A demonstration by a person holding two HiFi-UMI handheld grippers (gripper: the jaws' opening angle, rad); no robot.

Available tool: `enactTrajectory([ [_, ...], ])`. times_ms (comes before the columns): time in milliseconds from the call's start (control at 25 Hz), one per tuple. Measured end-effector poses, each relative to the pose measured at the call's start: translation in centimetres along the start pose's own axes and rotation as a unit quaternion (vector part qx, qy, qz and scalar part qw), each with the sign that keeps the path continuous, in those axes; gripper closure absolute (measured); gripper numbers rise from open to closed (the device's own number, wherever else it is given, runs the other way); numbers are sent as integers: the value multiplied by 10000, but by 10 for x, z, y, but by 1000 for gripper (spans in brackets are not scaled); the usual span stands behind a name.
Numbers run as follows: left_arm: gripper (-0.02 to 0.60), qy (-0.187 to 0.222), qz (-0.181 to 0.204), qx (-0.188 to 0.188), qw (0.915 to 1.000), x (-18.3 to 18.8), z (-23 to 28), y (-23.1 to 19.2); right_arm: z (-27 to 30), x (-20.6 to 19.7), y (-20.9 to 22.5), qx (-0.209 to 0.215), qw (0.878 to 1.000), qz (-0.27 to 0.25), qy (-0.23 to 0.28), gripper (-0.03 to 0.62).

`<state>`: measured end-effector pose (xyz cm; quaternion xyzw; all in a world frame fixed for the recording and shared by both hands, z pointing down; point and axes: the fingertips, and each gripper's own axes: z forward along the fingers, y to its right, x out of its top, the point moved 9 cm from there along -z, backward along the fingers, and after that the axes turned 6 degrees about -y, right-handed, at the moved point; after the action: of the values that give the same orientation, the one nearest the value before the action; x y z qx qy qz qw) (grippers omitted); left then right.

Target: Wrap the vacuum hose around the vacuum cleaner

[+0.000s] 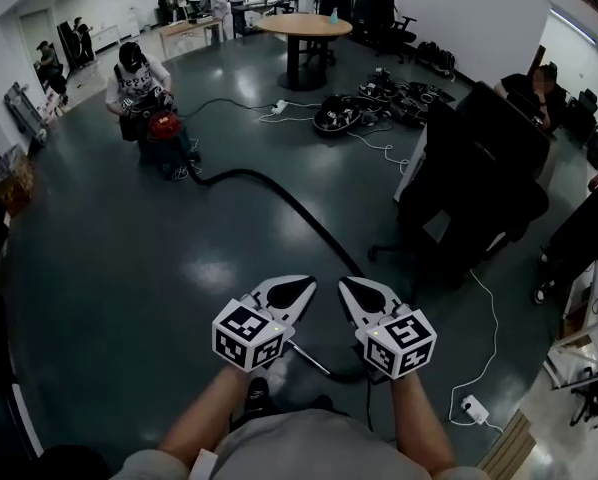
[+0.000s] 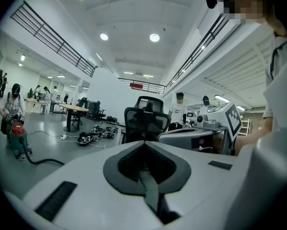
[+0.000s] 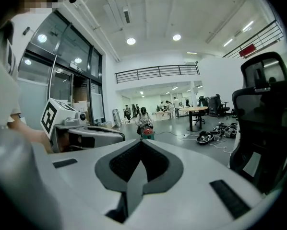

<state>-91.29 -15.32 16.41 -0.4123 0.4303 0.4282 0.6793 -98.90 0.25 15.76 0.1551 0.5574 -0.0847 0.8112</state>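
Left gripper (image 1: 301,286), right gripper (image 1: 350,286) bottom centre: jaws closed, empty. Vacuum cleaner (image 1: 164,126) upper left (person (image 1: 134,76) crouched behind), hose (image 1: 279,190) runs toward centre.

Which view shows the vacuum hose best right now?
The head view: the vacuum hose runs across the floor from the red vacuum cleaner toward the camera. The left gripper view catches only a short stretch beside the cleaner. The right gripper view shows the distant cleaner, with no hose discernible.

place: open lab/office hall | cues: round table (image 1: 304,25), office chair (image 1: 479,183), floor cables (image 1: 374,103)
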Motion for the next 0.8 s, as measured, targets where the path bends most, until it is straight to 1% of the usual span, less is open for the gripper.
enactTrajectory([
  [200,574,-23,76,-405,9991,4,0,-22,12,10,-11,-355,9994,-15,22,589],
  [360,574,-84,172,-678,9975,3,7,-30,15,6,-12,-599,9982,65,51,589],
  [520,574,-225,214,-879,9956,-2,7,-41,20,0,-18,-782,9968,182,-26,589],
  [600,574,-310,310,-918,9948,-2,9,-52,26,0,-18,-822,9965,157,-72,589],
  [680,574,-438,417,-947,9937,-5,14,-64,34,-1,-15,-816,9965,61,-184,589],
  [800,574,-787,349,-1028,9910,-25,24,-72,40,-20,-13,-768,9946,-74,-700,589],
])
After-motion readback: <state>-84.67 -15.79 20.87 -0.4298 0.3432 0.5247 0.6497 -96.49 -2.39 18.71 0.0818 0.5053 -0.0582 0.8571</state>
